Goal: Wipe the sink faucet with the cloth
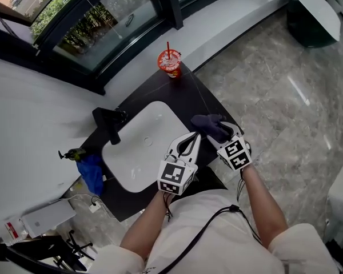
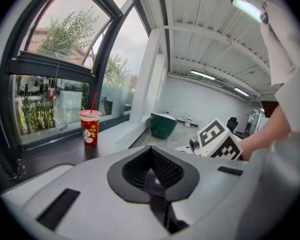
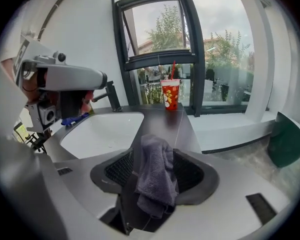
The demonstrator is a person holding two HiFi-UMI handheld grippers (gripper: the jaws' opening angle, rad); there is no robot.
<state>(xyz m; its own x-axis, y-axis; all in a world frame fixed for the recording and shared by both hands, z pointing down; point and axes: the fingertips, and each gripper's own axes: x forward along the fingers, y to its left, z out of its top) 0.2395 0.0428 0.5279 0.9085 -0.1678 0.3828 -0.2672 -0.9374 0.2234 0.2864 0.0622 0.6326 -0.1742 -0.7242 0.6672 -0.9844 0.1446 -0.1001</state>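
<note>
- Cloth (image 3: 155, 176): dark grey terry, bunched. It is clamped between the jaws of the right gripper (image 1: 222, 133). Its long axis runs along the jaw seam, one end standing up past the tips and the other drooping back toward the gripper body. No label shows.
- Position of the cloth: over the near right edge of the dark countertop (image 1: 201, 99), well apart from the faucet, with the basin between them.
- Faucet (image 1: 107, 123): black, upright at the far left rim of the white sink (image 1: 160, 116). In the right gripper view a short arm projects sideways from its top.
- Left gripper (image 2: 153, 178): jaws pressed together with nothing between them, beside the right gripper, over the sink's near rim.
- Marker cubes: black-and-white square codes, no lettering.
- Red cup (image 1: 170, 62): has a straw and stands upright at the far corner of the counter. It carries a yellow and white print, and any wording is too small to read.
- Blue item (image 1: 92, 173): crumpled, left of the sink.
</note>
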